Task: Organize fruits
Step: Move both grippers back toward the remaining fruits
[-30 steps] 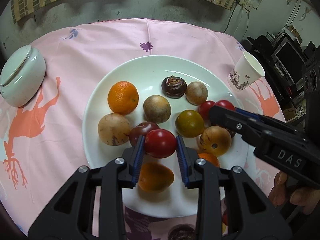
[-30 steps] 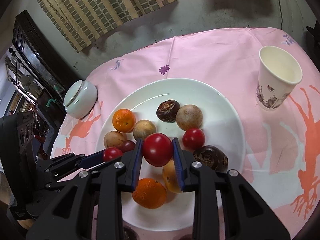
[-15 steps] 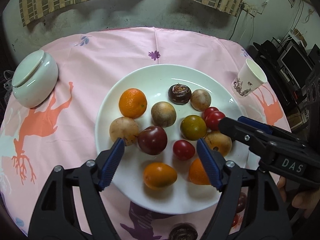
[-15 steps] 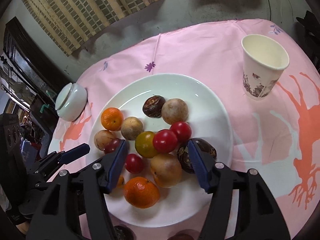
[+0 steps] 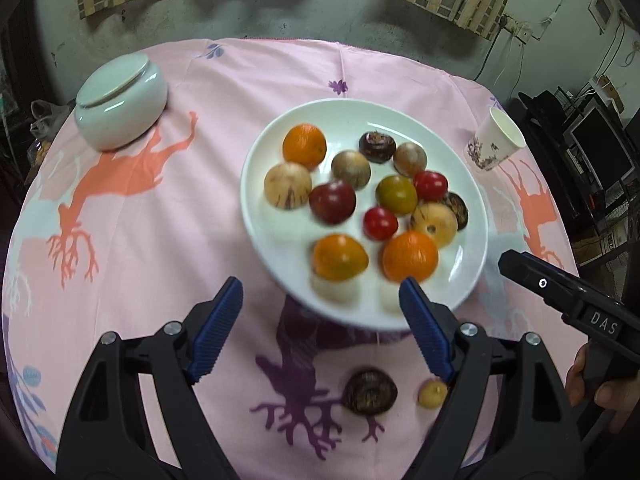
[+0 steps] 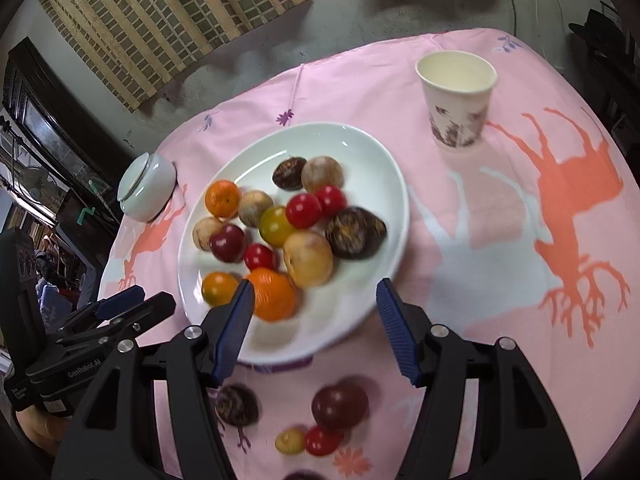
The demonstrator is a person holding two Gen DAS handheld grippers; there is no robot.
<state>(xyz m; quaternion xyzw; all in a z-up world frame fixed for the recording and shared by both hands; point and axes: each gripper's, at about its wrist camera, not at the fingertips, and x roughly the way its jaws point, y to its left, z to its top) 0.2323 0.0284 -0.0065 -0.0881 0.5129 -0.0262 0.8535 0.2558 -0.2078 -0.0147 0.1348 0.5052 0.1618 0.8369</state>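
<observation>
The left gripper fills the bottom of its own wrist view, black arms rising to blue ribbed pads that stand wide apart; its jaws are opening and nothing is between them. It also shows at the lower left of the right wrist view. The right gripper fills the bottom of its own view, jaws parted, nothing between the pads. It shows at the right edge of the left view, above the person's hand in the lower right corner.
</observation>
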